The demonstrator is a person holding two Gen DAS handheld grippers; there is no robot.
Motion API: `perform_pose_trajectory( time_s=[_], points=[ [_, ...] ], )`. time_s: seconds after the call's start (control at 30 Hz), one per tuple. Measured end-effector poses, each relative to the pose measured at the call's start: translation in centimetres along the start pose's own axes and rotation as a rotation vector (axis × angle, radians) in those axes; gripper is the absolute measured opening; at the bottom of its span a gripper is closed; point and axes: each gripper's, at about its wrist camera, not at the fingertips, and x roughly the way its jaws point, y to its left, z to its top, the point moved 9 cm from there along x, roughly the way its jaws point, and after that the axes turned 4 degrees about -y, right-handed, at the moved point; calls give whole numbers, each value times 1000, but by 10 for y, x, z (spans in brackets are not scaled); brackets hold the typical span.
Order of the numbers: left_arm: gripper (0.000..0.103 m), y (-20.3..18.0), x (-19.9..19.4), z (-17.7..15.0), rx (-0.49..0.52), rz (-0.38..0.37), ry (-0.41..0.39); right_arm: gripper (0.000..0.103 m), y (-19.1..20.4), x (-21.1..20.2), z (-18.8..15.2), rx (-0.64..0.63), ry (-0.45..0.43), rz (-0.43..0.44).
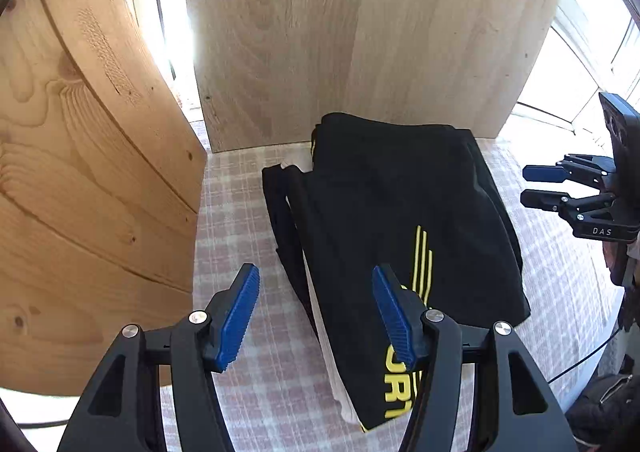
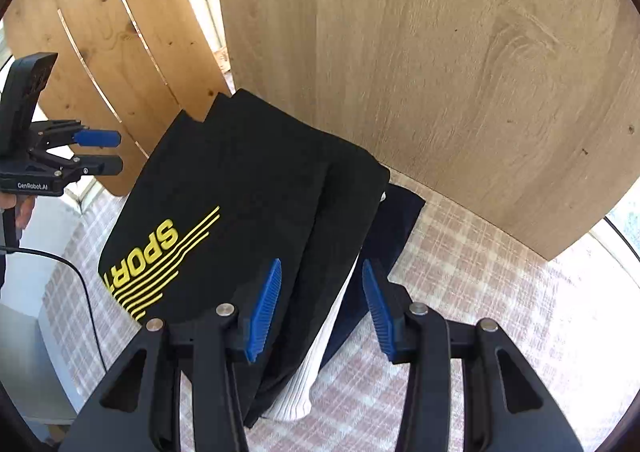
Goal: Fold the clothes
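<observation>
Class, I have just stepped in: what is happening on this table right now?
A person is folding clothes with two handheld claws. A folded stack topped by a black garment with yellow lettering lies on the checked tablecloth. The left claw and right claw are both open, holding nothing, poised on either side of the stack.

Bright backlight, window glare, fisheye edges.

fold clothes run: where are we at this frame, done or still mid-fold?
Looks near the end. Done: the black shirt with yellow print lies folded atop a stack with a white garment and a dark one on the checked tablecloth. In hand: nothing; the left gripper and right gripper are both open, empty. Left: no unfolded clothes are visible, perhaps only squaring the stack.
</observation>
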Motion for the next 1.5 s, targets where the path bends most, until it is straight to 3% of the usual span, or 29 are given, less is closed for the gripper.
perform_pose_trajectory(
  time_s=[0.07, 0.27, 0.4, 0.67, 0.7, 0.77, 0.87, 0.93, 0.97, 1.2, 1.5],
  points=[
    [57, 7, 17, 8, 0, 18, 33, 42, -3, 18, 10, 52, 20, 41],
    [58, 9, 33, 15, -14, -17, 70, 42, 7, 32, 31, 9, 21, 69],
    [58, 7, 41, 14, 11, -18, 106, 42, 11, 45, 39, -35, 42, 19],
    [57, -1, 42, 22, 47, -27, 105, 42, 19, 60, 47, -32, 67, 49],
    [56, -1, 43, 22, 49, -28, 105, 39, 21, 60, 48, -32, 66, 59],
    [50, -2, 44, 24, 60, -41, 97, 7, 23, 62, 48, -26, 68, 77],
    [30, -4, 41, 25, 90, -47, 78, 7, 23, 61, 47, -18, 60, 97],
    [11, -6, 39, 24, 111, -43, 70, 7, 23, 58, 46, -13, 51, 112],
    [9, -6, 37, 24, 117, -41, 61, 7, 23, 56, 45, -10, 47, 120],
    [6, -13, 19, 30, 147, -70, 27, 6, 22, 33, 49, 21, -8, 171],
    [6, -15, 25, 58, 170, -69, -3, 6, -16, 25, 55, 72, -32, 101]
  ],
)
